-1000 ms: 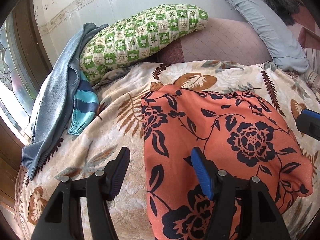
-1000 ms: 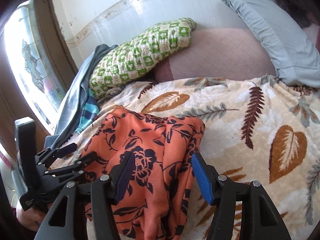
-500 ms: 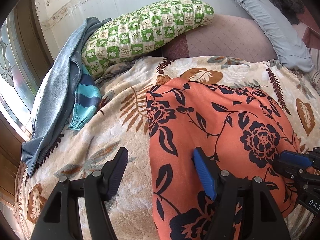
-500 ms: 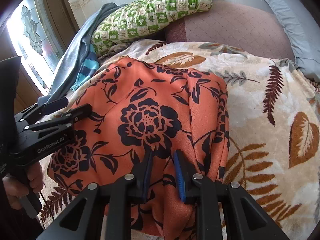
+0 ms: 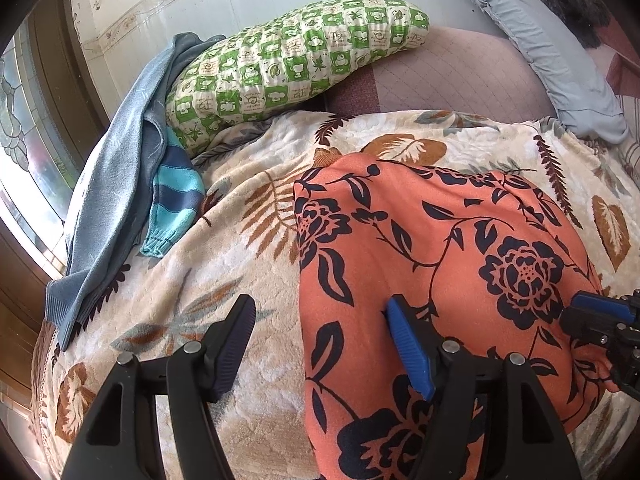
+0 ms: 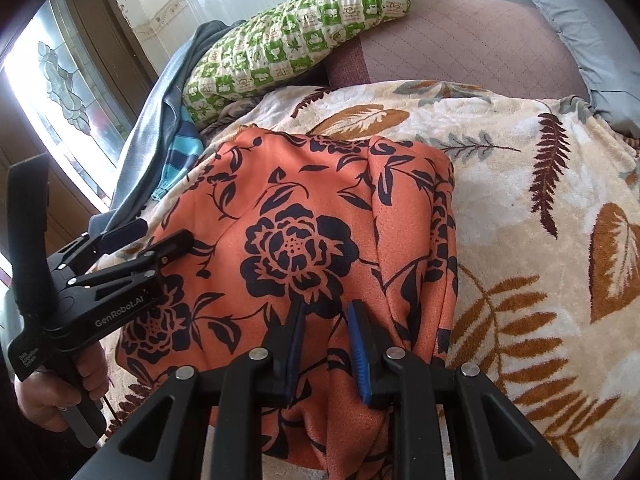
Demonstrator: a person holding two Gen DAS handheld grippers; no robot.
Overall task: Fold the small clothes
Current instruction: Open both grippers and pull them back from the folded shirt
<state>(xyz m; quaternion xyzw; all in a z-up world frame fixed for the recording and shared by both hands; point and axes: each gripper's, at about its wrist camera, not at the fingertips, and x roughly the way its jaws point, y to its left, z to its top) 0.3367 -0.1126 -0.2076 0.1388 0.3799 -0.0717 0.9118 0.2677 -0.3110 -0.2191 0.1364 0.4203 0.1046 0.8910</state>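
Note:
An orange garment with dark flowers (image 5: 440, 248) (image 6: 312, 216) lies spread on a cream leaf-print blanket (image 5: 240, 240). My left gripper (image 5: 320, 328) is open and sits low over the garment's near left edge. One finger is over the blanket and the blue-padded finger (image 5: 408, 344) rests on the cloth. Seen from the right wrist, that same left gripper (image 6: 160, 234) is at the garment's left side, held by a hand (image 6: 44, 396). My right gripper (image 6: 326, 312) is shut on a raised fold at the garment's near right part. It also shows at the edge of the left wrist view (image 5: 592, 312).
A green checked pillow (image 5: 292, 56) lies at the back against the wall. Left of it are a grey-blue sweater (image 5: 112, 184) and a teal striped garment (image 5: 172, 200). A grey pillow (image 5: 540, 48) lies at the back right, and a patterned window (image 6: 64, 88) is at the left.
My right gripper has come down onto the garment and closed from wide open onto a fold of it. The left gripper has stayed in place, open.

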